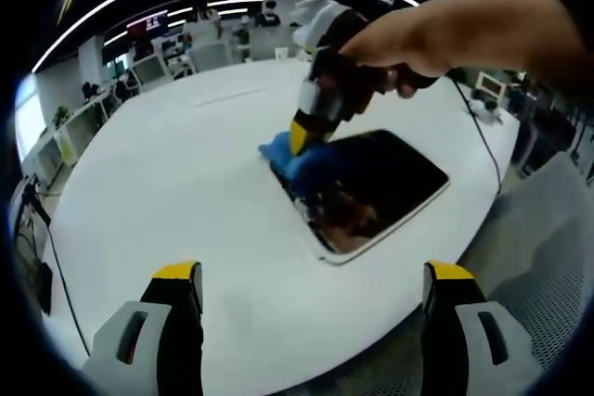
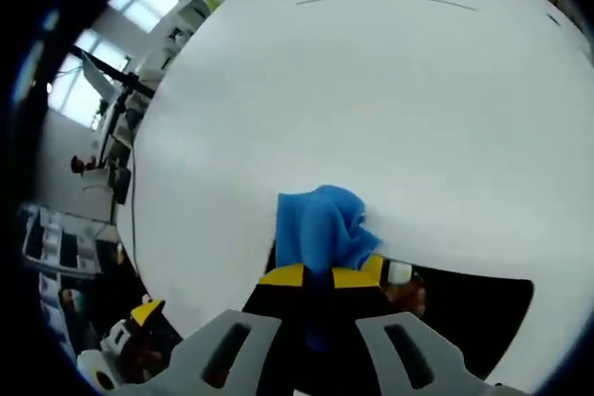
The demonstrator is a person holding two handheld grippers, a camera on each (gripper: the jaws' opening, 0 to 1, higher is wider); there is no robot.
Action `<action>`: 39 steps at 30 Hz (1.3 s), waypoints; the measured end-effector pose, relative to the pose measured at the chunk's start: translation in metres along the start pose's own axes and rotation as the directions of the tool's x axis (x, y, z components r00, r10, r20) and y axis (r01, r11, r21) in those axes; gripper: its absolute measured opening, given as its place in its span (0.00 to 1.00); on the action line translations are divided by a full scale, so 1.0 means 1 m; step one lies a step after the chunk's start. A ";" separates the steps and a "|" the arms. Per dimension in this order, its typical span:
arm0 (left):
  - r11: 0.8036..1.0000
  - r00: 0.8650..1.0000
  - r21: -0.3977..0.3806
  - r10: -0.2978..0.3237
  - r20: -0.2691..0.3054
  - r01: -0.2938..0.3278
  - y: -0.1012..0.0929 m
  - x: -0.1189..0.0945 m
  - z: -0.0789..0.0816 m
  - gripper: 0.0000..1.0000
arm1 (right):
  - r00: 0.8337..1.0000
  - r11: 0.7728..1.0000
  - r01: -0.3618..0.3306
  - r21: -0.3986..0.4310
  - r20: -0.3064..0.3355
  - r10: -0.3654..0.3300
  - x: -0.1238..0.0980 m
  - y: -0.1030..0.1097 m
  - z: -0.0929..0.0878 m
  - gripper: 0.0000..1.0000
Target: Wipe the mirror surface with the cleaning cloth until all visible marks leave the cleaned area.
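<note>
Wiping the mirror with a soft blue cloth

Looking through the left gripper view, the mirror [image 1: 371, 194] lay flat on the big white table [image 1: 186, 183], near the table's edge. It was dark and shiny, with a thin white rim, and it showed a brownish reflection near its lower corner. The right gripper [image 1: 306, 132] came in from the top, held by a person's hand [image 1: 436, 39]. Its yellow tips pressed the blue cleaning cloth [image 1: 290, 157] down on the far corner of the mirror. The left gripper [image 1: 316, 289] hung over the table with its jaws wide apart and nothing between them.

In the right gripper view, the right gripper [image 2: 320, 277] had its jaws clenched on the cleaning cloth [image 2: 320, 224]. The cloth bunched up in front of the yellow tips. The mirror [image 2: 483, 322] showed as a dark patch beside the jaws, on the white table [image 2: 371, 90].

The cloth looked soft, light and floppy, so a pinch in its bunched middle would likely hold it best. The mirror looked hard, slippery and easy to break. It might slide when rubbed, so a gentle push seemed wise, and its white rim seemed the best place to steady it.
</note>
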State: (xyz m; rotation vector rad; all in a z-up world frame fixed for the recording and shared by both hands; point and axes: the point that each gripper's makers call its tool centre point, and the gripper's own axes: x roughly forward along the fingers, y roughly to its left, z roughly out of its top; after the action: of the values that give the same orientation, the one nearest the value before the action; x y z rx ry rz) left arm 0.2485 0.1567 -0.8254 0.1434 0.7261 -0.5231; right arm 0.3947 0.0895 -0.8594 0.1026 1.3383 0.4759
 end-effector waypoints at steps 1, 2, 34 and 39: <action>1.000 1.000 -0.001 0.000 0.000 0.000 0.000 0.000 0.000 0.99 | 1.000 1.000 0.000 0.000 0.001 0.000 0.001 0.001 0.001 0.03; 1.000 1.000 -0.002 0.000 0.001 0.000 0.000 0.000 0.000 0.99 | 1.000 1.000 -0.001 0.000 0.002 0.001 0.002 0.001 0.002 0.03; 1.000 1.000 0.004 0.011 -0.017 -0.011 0.003 0.001 -0.004 0.99 | 1.000 1.000 -0.020 -0.016 0.014 0.020 -0.004 0.010 -0.014 0.02; 1.000 1.000 0.005 0.013 -0.018 -0.013 0.003 0.001 -0.004 0.99 | 0.999 0.999 -0.038 -0.032 0.005 0.038 -0.003 0.013 -0.020 0.02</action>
State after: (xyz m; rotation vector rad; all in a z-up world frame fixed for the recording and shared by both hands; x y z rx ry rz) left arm 0.2482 0.1599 -0.8286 0.1574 0.7406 -0.5121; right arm 0.3718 0.0962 -0.8571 0.1025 1.3242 0.5285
